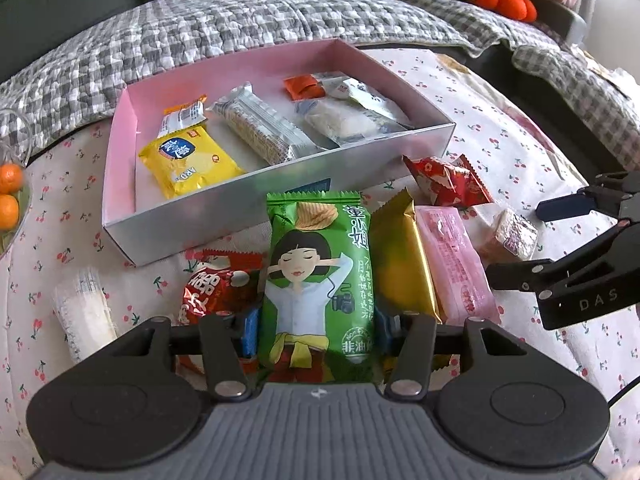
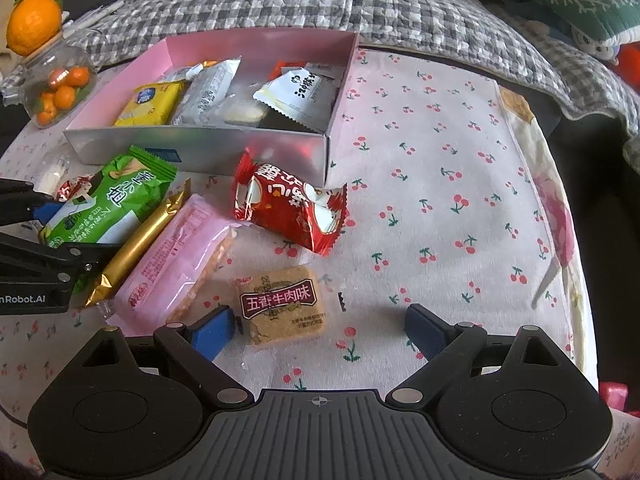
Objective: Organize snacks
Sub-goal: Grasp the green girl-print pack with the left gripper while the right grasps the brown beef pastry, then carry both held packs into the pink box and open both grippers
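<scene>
green crinkly foil is what's pinched right now: the green chip packet (image 1: 318, 292) is held by its lower end between the blue pads of the left gripper (image 1: 318, 330), clenched on it from both sides. it looks puffed with air and slippery, so it's probably best carried level and not squeezed any harder, or the chips inside get crushed. it's judged that it should be lifted over the near silver wall of the box (image 1: 280, 196) and set down flat, maybe in the gap between the yellow packet (image 1: 188, 160) and the clear-wrapped wafer bar (image 1: 256, 130), though that gap looks tight.

the right gripper (image 2: 318, 330) is spread wide and holds nothing, low over the near part of the cherry-print tablecloth (image 2: 440, 152), with the square beef-flavour biscuit (image 2: 282, 306) lying just ahead between its fingers, nearer the left one.

next out, a gold foil bar (image 2: 138, 246) and a soft pink wrapped cake (image 2: 176, 258) lie side by side, touching, beside the green packet. a crumpled red glossy packet (image 2: 288, 208) sits just in front of the box's near right corner.

furthest off, the box: shiny outside, pink card inside, shallow and rectangular, already about half full, near the cloth's far edge.
</scene>
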A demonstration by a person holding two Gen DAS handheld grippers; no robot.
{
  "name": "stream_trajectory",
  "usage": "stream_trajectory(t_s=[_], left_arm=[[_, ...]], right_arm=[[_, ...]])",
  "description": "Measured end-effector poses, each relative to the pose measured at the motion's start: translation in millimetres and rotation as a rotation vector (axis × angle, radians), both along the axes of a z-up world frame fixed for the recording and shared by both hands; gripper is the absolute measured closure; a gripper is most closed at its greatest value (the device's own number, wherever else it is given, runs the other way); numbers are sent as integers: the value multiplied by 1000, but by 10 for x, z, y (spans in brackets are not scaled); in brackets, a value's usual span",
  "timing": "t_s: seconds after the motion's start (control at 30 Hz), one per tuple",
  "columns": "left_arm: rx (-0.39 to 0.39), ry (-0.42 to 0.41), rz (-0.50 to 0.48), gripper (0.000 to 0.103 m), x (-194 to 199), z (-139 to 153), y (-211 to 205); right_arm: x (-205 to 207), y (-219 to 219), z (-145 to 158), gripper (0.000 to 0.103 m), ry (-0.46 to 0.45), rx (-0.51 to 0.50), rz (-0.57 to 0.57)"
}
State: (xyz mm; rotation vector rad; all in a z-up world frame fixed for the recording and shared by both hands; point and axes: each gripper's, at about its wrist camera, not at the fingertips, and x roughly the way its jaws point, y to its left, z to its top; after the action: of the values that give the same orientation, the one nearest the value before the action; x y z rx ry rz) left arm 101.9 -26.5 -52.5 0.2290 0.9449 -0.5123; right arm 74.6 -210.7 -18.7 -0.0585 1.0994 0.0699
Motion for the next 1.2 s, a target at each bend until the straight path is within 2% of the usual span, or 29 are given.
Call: stream_trajectory(t_s=[0.2, 0.27, 0.37, 0.43, 0.6, 0.8, 1.03, 1.2], left_arm=[[-2, -4, -1, 54, 5, -5, -1], [2, -13, -6, 55, -7, 2, -1], [6, -21, -14, 56, -21, 8, 1], [5, -20, -15, 57, -16, 15, 3], [8, -17, -11, 58, -18, 44, -4], [8, -21, -8, 58, -41, 67, -9], [-53, -3, 24, 59, -36, 165, 62], [-75, 0, 28, 59, -71, 216, 79]], right_arm=[[4, 43, 10, 12, -10, -27, 24], [-1, 56, 22, 18, -14, -27, 32], [1, 84, 50, 32, -15, -18, 43], [-2, 108, 66, 45, -17, -15, 55], [-23, 167, 103, 59, -38, -36, 70], [-10, 116, 150, 62, -38, -6, 43], [-2, -5, 217, 62, -20, 95, -20], [-16, -41, 281, 62, -24, 126, -36]])
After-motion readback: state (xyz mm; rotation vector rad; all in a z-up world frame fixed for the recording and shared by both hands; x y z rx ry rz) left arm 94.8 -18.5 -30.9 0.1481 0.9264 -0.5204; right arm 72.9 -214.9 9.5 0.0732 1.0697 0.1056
